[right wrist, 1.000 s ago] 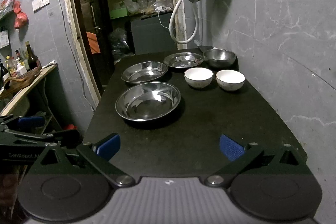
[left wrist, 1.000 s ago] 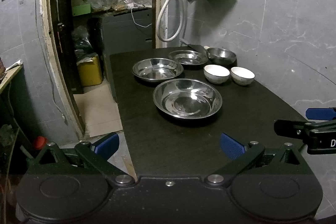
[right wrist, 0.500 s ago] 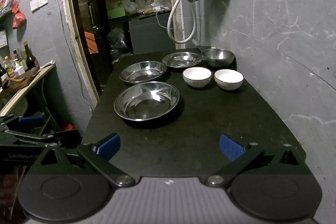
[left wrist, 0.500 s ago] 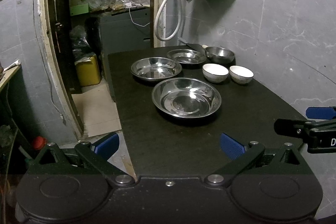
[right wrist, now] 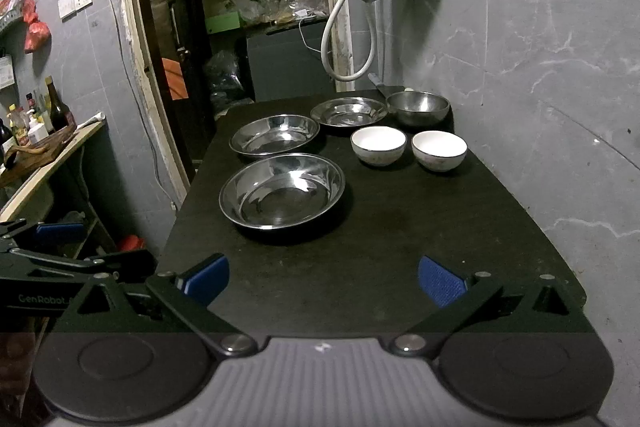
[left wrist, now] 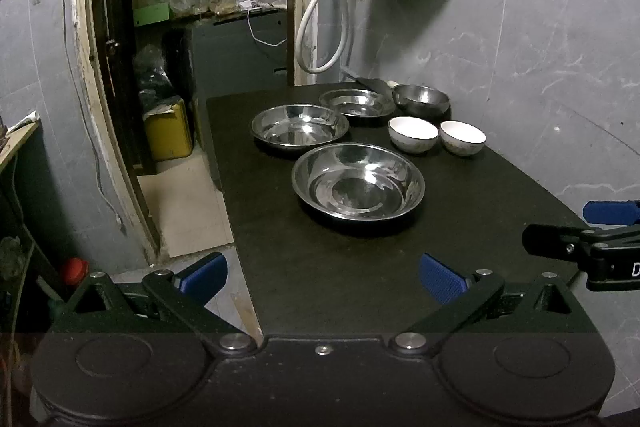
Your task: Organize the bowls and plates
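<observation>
both tools wait at the near edge of the dark tabletop point(right wrist: 400, 227), at the bottom of each frame. the left hand-held gripper point(left wrist: 322, 273) has its blue pads spread wide and holds nothing; the right hand-held gripper point(right wrist: 323, 277) is also wide and empty.

the task's things lie in the middle and upper middle of the frames. the nearest is the big round steel plate point(right wrist: 282, 190), alone in the centre. above it is the second round steel plate point(right wrist: 275, 134), and further up the smaller steel plate point(right wrist: 347, 111). to the right of these stand two white ceramic bowls, the left white bowl point(right wrist: 378, 145) and the right white bowl point(right wrist: 439, 150), near each other but i cannot tell if they touch. behind them, at the wall, is the deep steel bowl point(right wrist: 417, 107).

nothing is stacked yet, so i judge the task is at its start. for a good first grasp, i would go to the near rim of the big plate, one pad under the lip and one above, and lift slowly, because thin polished steel may slip or ring against the others.
</observation>
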Demonstrator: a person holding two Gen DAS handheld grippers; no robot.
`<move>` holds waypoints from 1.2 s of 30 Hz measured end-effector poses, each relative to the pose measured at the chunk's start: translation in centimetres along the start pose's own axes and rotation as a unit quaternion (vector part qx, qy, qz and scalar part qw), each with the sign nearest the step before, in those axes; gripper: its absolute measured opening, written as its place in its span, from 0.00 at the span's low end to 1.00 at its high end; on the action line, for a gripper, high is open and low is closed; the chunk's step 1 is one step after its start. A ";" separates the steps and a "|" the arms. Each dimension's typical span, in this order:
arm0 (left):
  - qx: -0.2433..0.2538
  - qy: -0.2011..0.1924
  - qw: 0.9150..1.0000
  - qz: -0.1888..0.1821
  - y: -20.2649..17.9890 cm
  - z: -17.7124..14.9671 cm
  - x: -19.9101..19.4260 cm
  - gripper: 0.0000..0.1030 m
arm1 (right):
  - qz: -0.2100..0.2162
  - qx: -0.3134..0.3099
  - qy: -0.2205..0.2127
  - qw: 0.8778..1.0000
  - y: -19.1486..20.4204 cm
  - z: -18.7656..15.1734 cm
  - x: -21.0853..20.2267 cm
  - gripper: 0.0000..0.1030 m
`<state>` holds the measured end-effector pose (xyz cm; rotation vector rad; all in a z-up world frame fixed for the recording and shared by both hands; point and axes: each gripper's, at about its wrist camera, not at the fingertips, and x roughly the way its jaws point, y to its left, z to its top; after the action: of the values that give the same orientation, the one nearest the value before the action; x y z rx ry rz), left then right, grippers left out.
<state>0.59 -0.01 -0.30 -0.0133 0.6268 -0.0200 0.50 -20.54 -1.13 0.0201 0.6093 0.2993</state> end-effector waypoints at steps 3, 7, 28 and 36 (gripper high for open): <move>0.000 0.000 1.000 0.000 0.0 0.0 0.0 0.99 | 0.000 0.000 0.000 1.000 0.0 0.0 0.0 1.00; 0.000 0.000 1.000 0.000 -0.1 -0.1 0.1 0.99 | -0.001 0.000 0.000 1.000 0.1 -0.1 0.0 1.00; 0.001 0.013 1.000 -0.001 0.0 -0.1 1.1 0.99 | -0.003 0.002 0.010 1.000 -0.1 0.1 0.7 1.00; 0.002 0.021 1.000 0.000 -0.1 0.0 1.8 0.99 | -0.004 0.003 0.016 1.000 -0.2 0.2 1.3 1.00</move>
<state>2.04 -0.19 -1.30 -0.0091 0.6696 -0.0223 1.64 -20.33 -1.68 0.0194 0.6429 0.2899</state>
